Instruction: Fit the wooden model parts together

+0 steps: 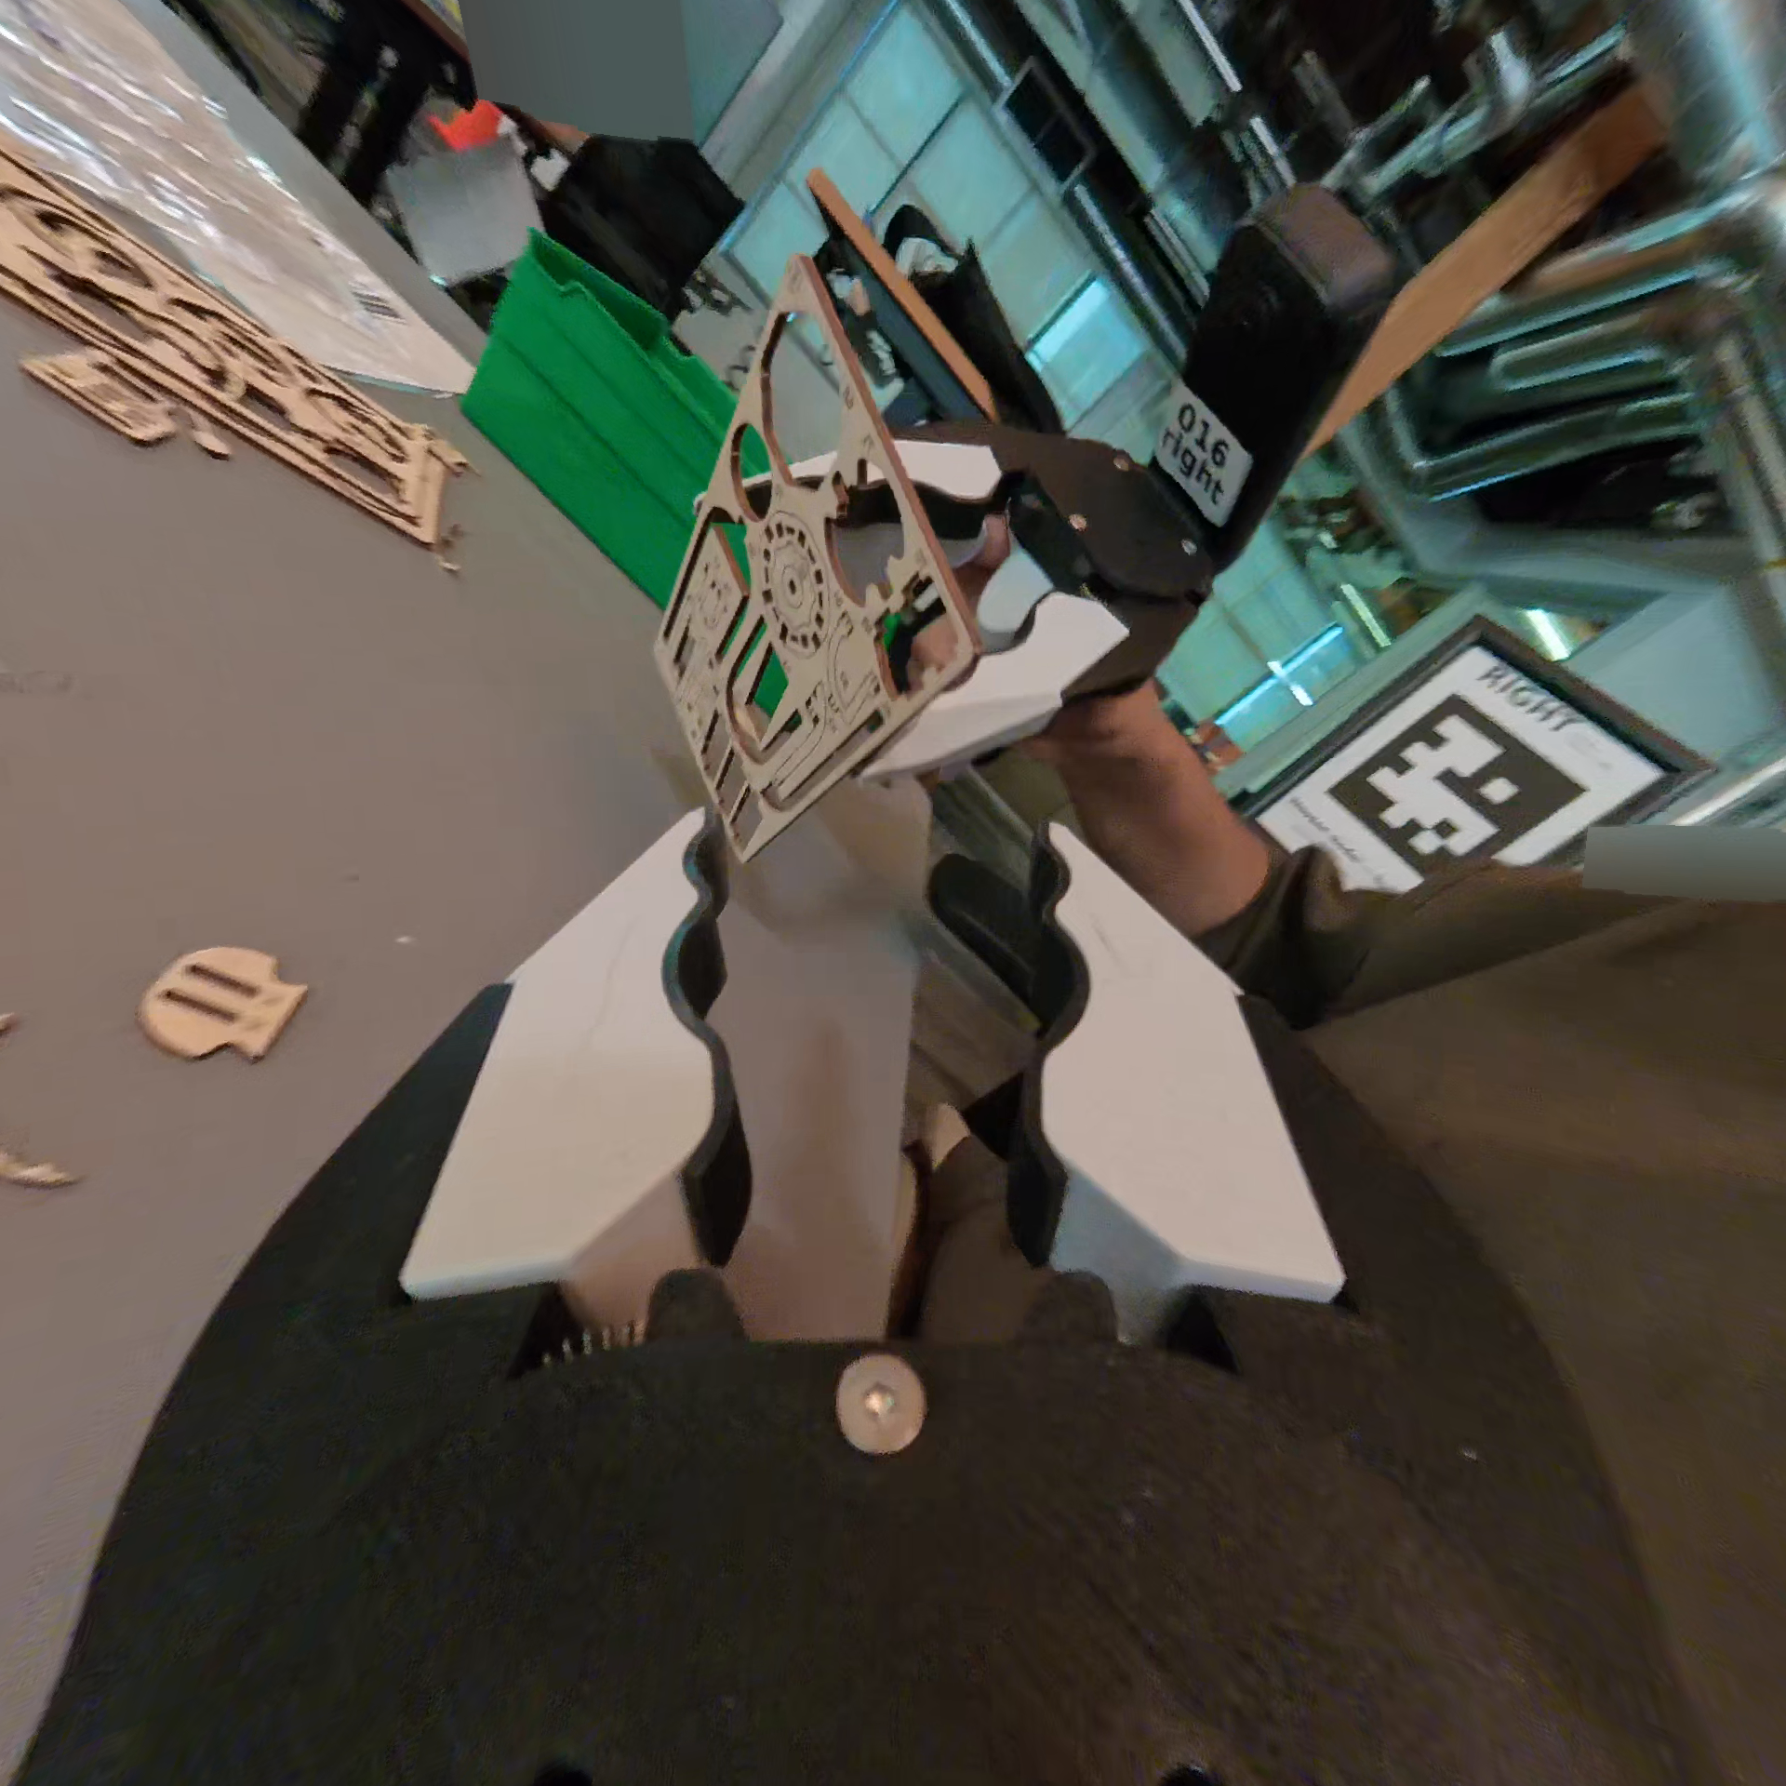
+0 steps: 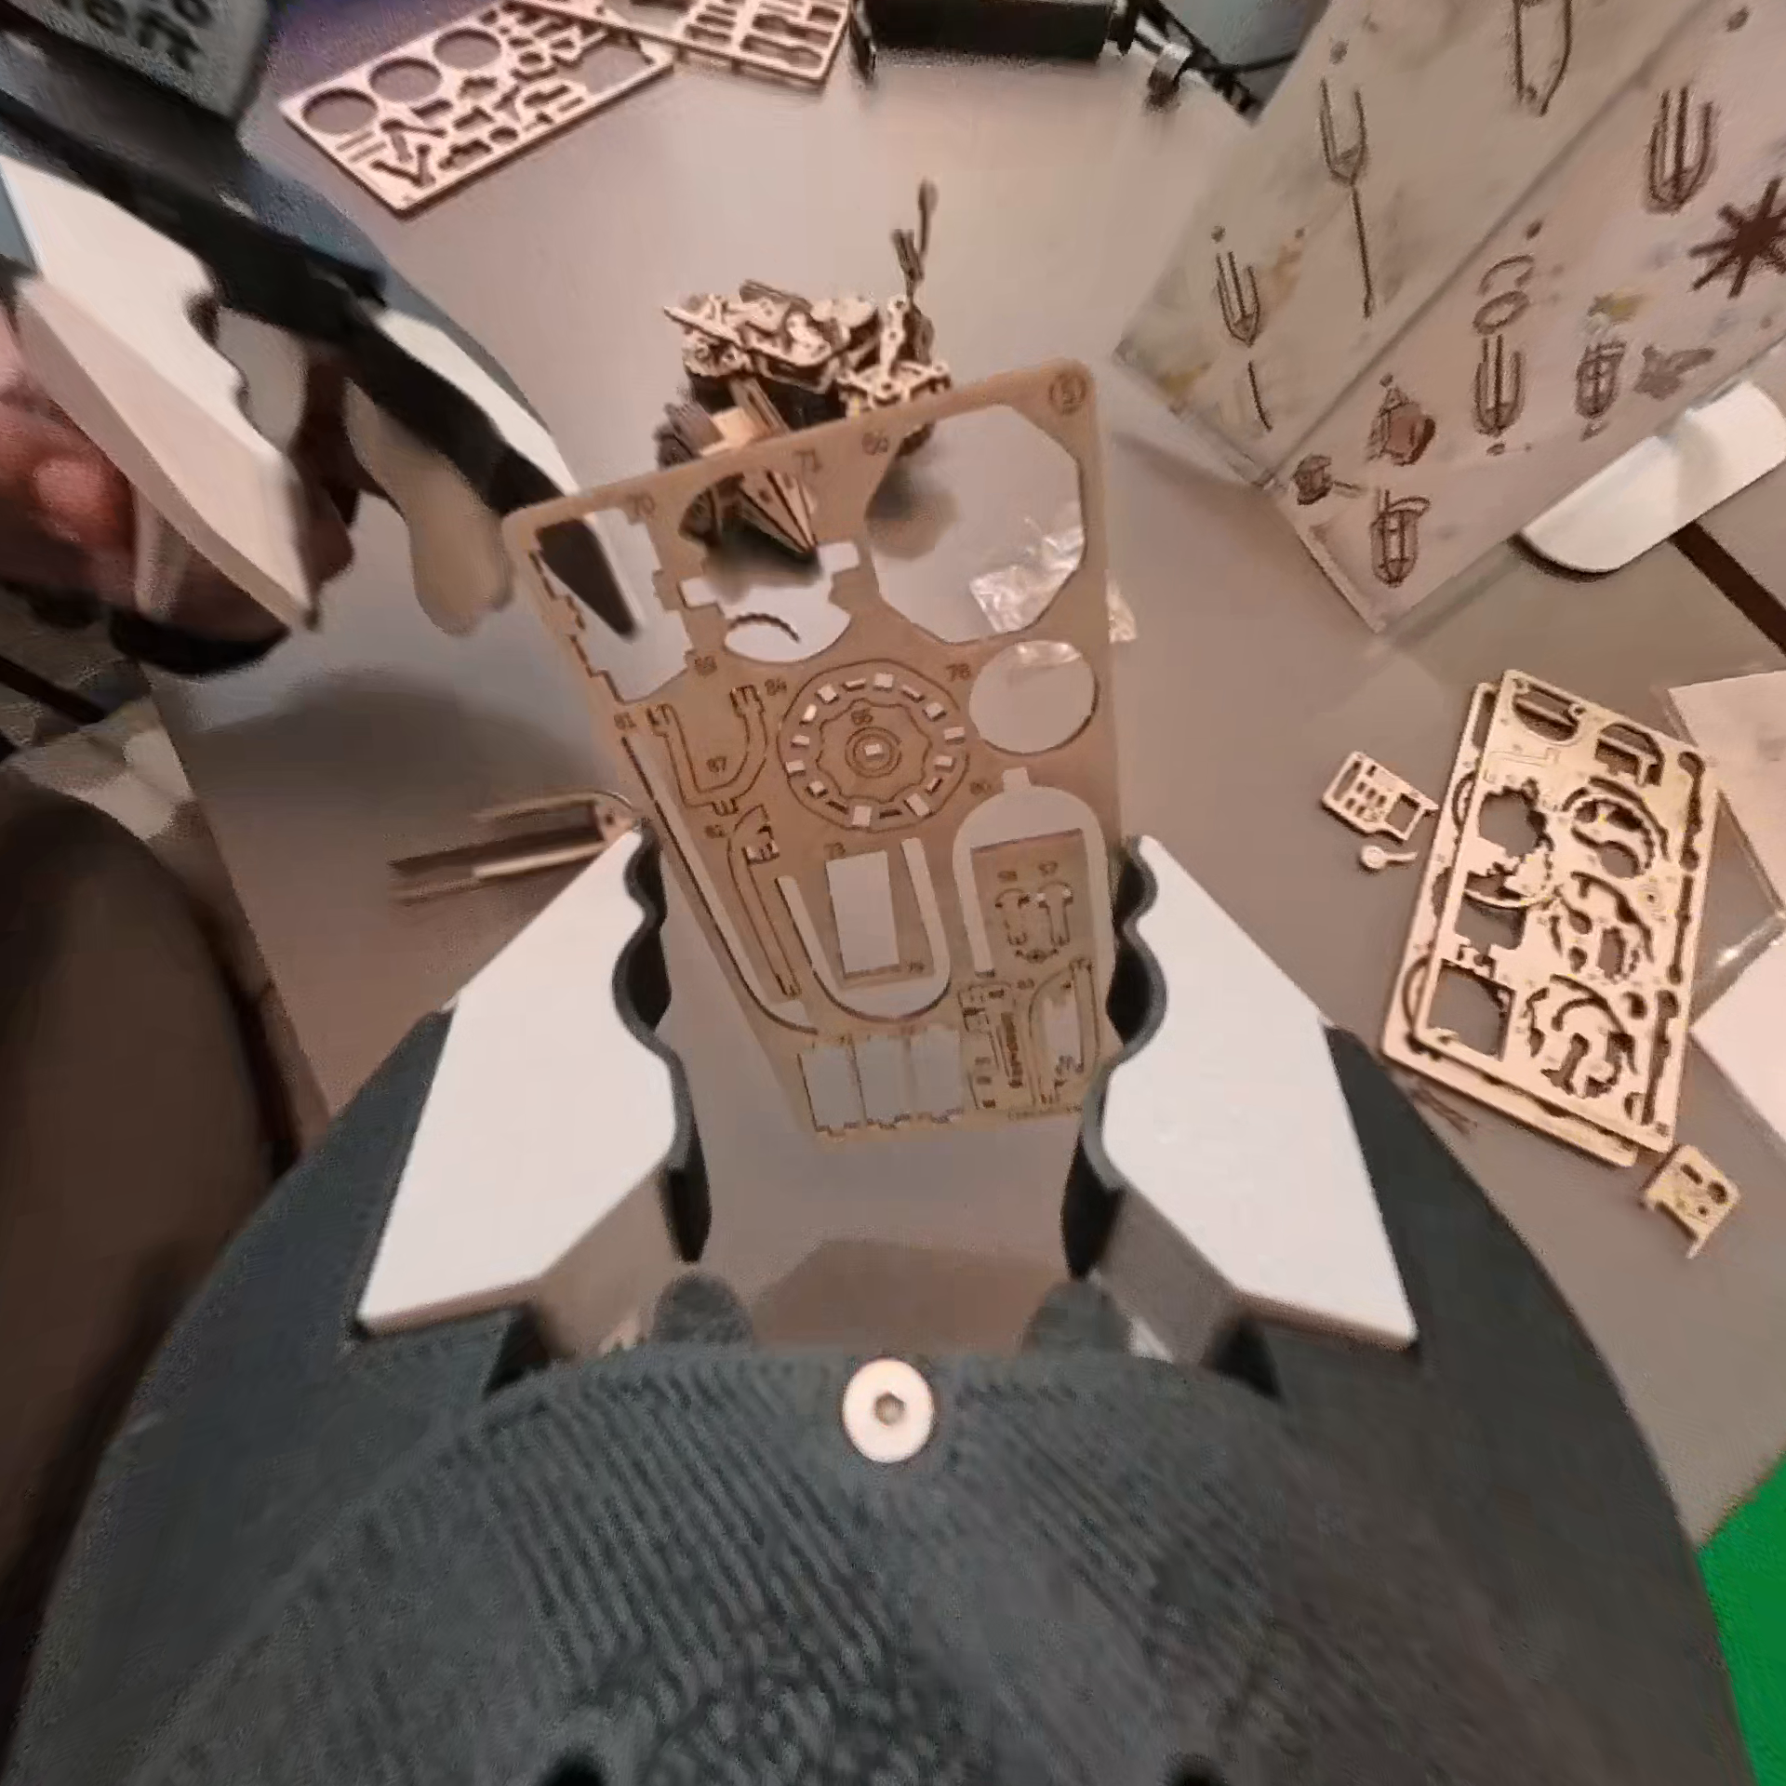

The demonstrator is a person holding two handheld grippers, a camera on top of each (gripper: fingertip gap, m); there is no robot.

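Observation:
My right gripper (image 2: pixel 889 850) holds a thin laser-cut wooden parts sheet (image 2: pixel 870 754) in the air above the grey table (image 2: pixel 387 715). The sheet stands face-on to the camera, its side edges between the pads, several parts punched out. My left gripper (image 1: pixel 875 841) is open and empty. It points at the sheet (image 1: pixel 802 599), whose lower corner hangs just past the left fingertip. It shows blurred in the right wrist view (image 2: pixel 387 580), by the sheet's top left corner. A partly built wooden model (image 2: pixel 802 358) stands on the table behind the sheet.
More wooden sheets lie at the right (image 2: pixel 1546 918) and the far side (image 2: pixel 483 106), with loose small pieces (image 2: pixel 1372 792). A booklet of drawings (image 2: pixel 1450 290) stands propped at the right. A green bin (image 1: pixel 599 387) stands beyond the table edge. A round wooden piece (image 1: pixel 222 1000) lies at the left. To reach the partly built wooden model (image 2: pixel 802 358) in a straight line is about 20 centimeters for my left fingers, about 25 centimeters for my right.

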